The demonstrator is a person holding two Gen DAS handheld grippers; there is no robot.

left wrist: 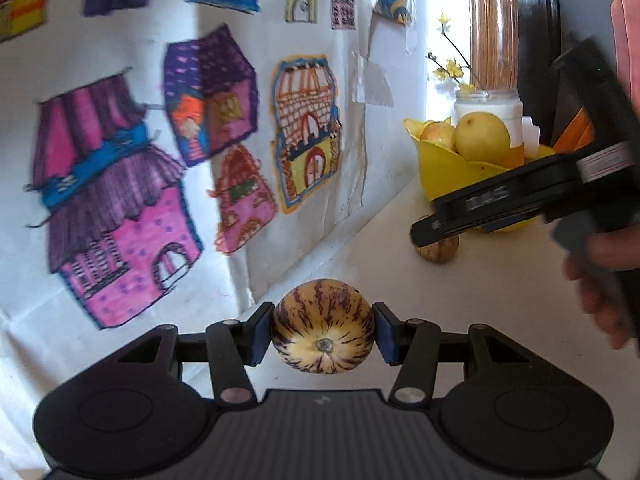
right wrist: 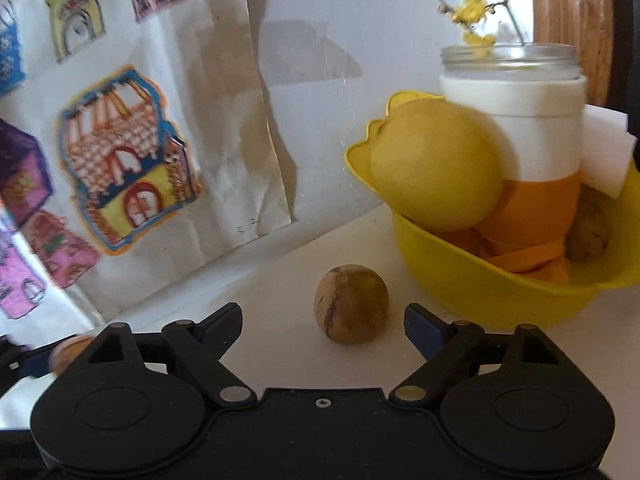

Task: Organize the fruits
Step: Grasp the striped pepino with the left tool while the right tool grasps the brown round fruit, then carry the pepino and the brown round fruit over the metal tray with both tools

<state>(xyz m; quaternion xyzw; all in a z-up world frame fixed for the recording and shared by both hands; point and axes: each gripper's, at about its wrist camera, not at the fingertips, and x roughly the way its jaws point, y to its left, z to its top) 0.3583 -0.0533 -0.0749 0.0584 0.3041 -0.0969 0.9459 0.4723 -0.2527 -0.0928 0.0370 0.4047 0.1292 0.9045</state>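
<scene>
Left gripper (left wrist: 323, 328) clamped on striped pepino melon (left wrist: 323, 326), lifted near wall. Right gripper (right wrist: 323, 326) spread wide, brownish fruit (right wrist: 351, 309) on table (right wrist: 280, 280) ahead. Yellow bowl (right wrist: 480, 296), far right, holds several fruits; two left, I judge.

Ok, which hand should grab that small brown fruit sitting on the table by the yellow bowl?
Right. The right gripper is open with the brown fruit just ahead between its fingers; the left gripper is already shut on the striped fruit.
</scene>
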